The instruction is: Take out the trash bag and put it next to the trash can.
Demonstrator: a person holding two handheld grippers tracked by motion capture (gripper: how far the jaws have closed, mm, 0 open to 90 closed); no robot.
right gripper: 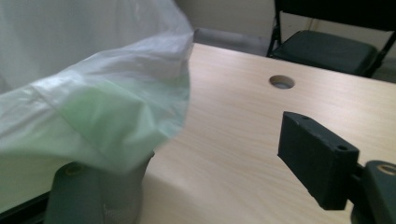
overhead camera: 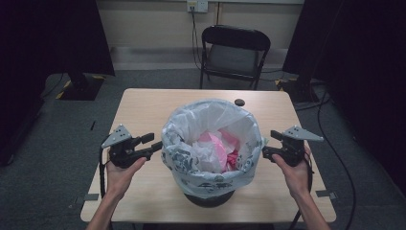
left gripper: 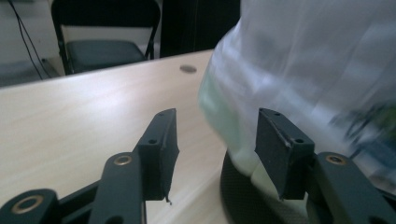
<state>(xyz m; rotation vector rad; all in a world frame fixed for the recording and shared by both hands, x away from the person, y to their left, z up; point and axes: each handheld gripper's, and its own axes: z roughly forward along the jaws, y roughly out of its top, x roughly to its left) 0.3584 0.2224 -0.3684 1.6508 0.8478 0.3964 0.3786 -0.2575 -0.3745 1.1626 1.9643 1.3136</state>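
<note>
you hold both tools at the sides of a lined bin [overhead camera: 209, 196] standing near the front middle of the pale wooden bench [overhead camera: 143, 103], its white printed bag [overhead camera: 191, 160] folded down over the rim and pink and white rubbish [overhead camera: 218, 146] heaped inside. your left gripper [overhead camera: 152, 144] sits just beside the bag's overhang with its jaws spread wide, and in the left gripper view the plastic [left gripper: 299, 60] hangs beyond the gap, not yet between the pads. your right gripper [overhead camera: 267, 143] has its jaws wide too; in the right gripper view a fold of the bag [right gripper: 116, 98] drapes over one jaw while the other stands clear above the bench [right gripper: 233, 126], so nothing is pinched. the step in hand looks like reaching for the bag's rim on both sides. the next move, by that reading, calls for easing each pair of jaws around the folded edge and closing on the plastic alone, not the bin wall. a black folding chair [overhead camera: 233, 52] waits behind the bench.
</note>
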